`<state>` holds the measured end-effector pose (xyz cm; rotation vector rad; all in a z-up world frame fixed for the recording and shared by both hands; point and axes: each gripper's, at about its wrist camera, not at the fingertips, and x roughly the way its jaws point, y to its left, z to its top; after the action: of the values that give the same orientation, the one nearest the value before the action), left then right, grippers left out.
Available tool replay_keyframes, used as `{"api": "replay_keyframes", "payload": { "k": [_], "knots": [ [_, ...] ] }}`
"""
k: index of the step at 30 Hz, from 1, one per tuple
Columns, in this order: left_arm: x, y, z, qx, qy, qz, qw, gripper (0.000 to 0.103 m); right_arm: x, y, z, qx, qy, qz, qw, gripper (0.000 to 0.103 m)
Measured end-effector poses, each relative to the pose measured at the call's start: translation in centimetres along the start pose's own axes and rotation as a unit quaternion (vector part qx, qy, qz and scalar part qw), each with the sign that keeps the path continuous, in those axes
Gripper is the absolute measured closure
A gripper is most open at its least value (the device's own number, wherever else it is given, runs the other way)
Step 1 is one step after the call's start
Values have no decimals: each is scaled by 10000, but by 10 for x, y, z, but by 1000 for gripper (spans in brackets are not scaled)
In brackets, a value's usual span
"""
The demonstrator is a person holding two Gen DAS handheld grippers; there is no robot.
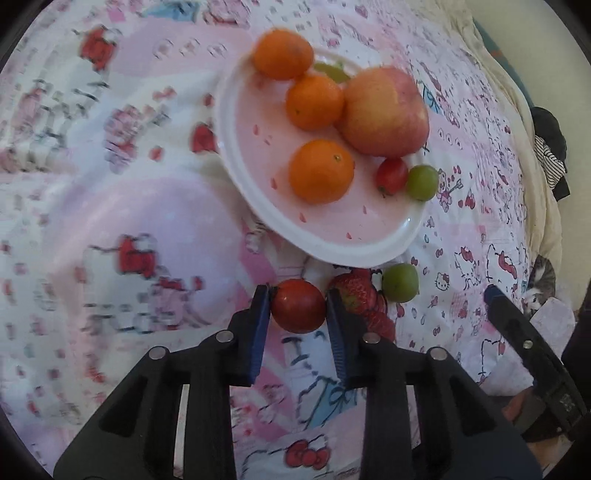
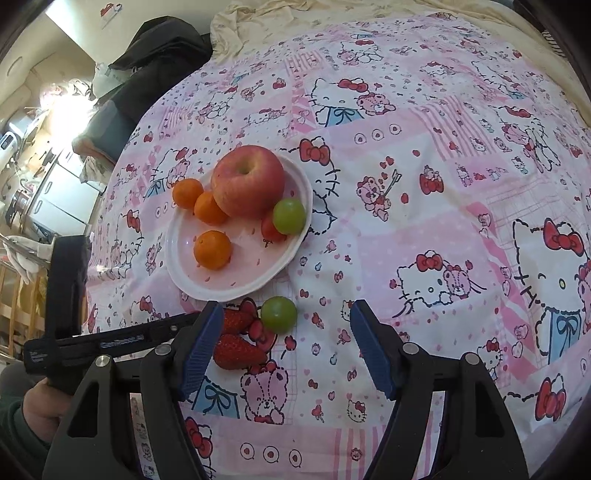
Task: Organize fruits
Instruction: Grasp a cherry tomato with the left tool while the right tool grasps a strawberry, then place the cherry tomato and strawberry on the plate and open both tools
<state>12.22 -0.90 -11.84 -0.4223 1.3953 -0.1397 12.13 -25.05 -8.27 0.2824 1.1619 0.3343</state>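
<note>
Across a bed lies a pink and white cartoon-cat quilt [image 2: 424, 192], its patchwork of bows, bears and hearts wrinkled into soft folds. On it sits a white plate [image 2: 177, 258] with a pale pink centre, holding a large red apple [image 2: 247, 181], three small oranges [image 2: 212, 249], a cherry tomato [image 2: 269, 230] and a green grape [image 2: 289, 216] at the rim.

Just off the plate's near edge, on the quilt, lie two strawberries [image 2: 236, 349] and a second green grape [image 2: 279, 314], close together. Beside them, the left hand-held gripper [image 1: 298, 306] is clamped on a red tomato [image 1: 298, 305], its blue pads pressing both sides of the fruit, just short of the plate's rim. The right hand-held gripper [image 2: 286, 343] hangs above the strawberries and the loose grape with its jaws wide and nothing between the pads.

Beyond the quilt, a cream sheet [image 2: 266, 22] is bunched at the far edge of the bed, and a dark garment [image 2: 155, 48] is heaped next to it. To the far left the room shows pale cabinets [image 2: 62, 192] and clutter, washed out by bright light. A hand [image 2: 40, 406] in a dark green sleeve grips the handle of the left tool at the lower left.
</note>
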Motion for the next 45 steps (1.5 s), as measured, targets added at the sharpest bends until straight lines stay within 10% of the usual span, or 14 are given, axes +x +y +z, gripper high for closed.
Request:
{"api": "replay_keyframes", "payload": {
  "k": [15,22,28,45],
  "knots": [
    [-52,21,-13,167,-673,767,9946,76,71,31,-24,-8,1276,542,9903,29],
    [-45,14,-10,223,-698,807,9940,76,78,40,-26,-478,1197,130,9916,31],
    [-44,14,-10,221,-685,824,9940,76,75,41,-26,-527,1147,132,9919,52],
    [-48,18,-13,238,-800,863,9928,76,42,58,-30,-731,1081,164,9913,53]
  ]
}}
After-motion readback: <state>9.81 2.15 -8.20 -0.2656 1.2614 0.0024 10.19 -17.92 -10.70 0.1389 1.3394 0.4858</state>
